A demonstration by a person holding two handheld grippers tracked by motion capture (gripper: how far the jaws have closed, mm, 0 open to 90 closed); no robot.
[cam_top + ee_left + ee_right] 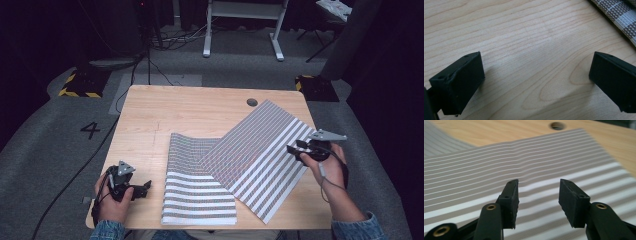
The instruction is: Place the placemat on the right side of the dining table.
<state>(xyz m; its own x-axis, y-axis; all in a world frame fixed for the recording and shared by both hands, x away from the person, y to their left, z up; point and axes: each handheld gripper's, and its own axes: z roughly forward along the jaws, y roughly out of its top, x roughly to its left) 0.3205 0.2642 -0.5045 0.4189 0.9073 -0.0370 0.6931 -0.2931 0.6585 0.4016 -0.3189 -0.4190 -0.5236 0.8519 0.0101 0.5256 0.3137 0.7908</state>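
Two grey-and-white striped placemats lie on the wooden table (pixel 200 107). One placemat (pixel 197 192) lies straight near the front edge; the other placemat (pixel 260 150) sits at an angle, overlapping the first one's far right part. My right gripper (pixel 296 150) is at the angled mat's right edge, jaws open with nothing between them; in the right gripper view it (pixel 537 200) hovers over the striped mat (pixel 499 170). My left gripper (pixel 145 187) rests at the front left, left of the straight mat, jaws wide open over bare wood (pixel 536 75). A mat corner (pixel 621 15) shows there at top right.
A round cable hole (pixel 252 102) sits in the table's far right part, also seen as the hole (pixel 557 125) beyond the mat. Cables run over the grey carpet at left. A white desk frame (pixel 240 20) stands beyond the table.
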